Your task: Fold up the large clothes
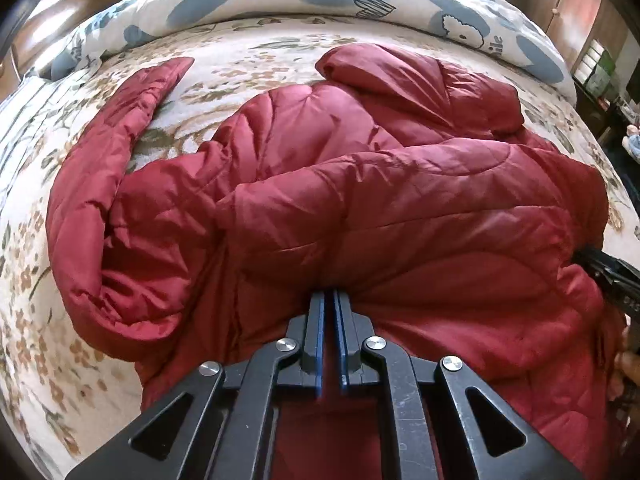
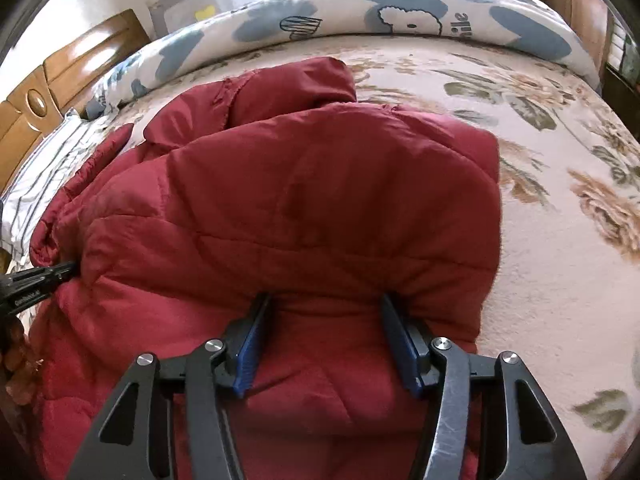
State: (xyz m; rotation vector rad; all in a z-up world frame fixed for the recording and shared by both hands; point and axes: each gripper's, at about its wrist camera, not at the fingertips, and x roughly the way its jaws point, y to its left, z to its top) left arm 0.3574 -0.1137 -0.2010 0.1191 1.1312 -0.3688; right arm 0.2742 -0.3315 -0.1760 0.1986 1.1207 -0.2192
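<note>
Two grippers work on one red quilted jacket (image 1: pixel 340 184), which lies across a bed's floral cover (image 1: pixel 248 68). The left gripper (image 1: pixel 330 294) has its blue pads drawn nearly together, pinching a thin fold of the jacket's near edge. The right gripper (image 2: pixel 326 304) stands with its jaws about half apart, a thick bulge of padded cloth filling the gap and both pads pressed against it, so it appears to hold that bundle.

By the look of it the folding is partly done. The near part of the jacket seems doubled over the body, forming a rounded upper layer. One sleeve (image 1: pixel 132 120) trails out loose to the left over the cover, and the collar end (image 2: pixel 288 84) sits bunched at the far side. The outline is lumpy rather than square, so the sleeve needs bringing in, and at least one more fold and some smoothing look to remain.

A rolled quilt with blue patches and cartoon drawings (image 2: pixel 400 16) lies along the far edge of the bed. A wooden headboard (image 2: pixel 60 76) stands to the left in the right wrist view, with striped bedding (image 2: pixel 52 168) below it.
</note>
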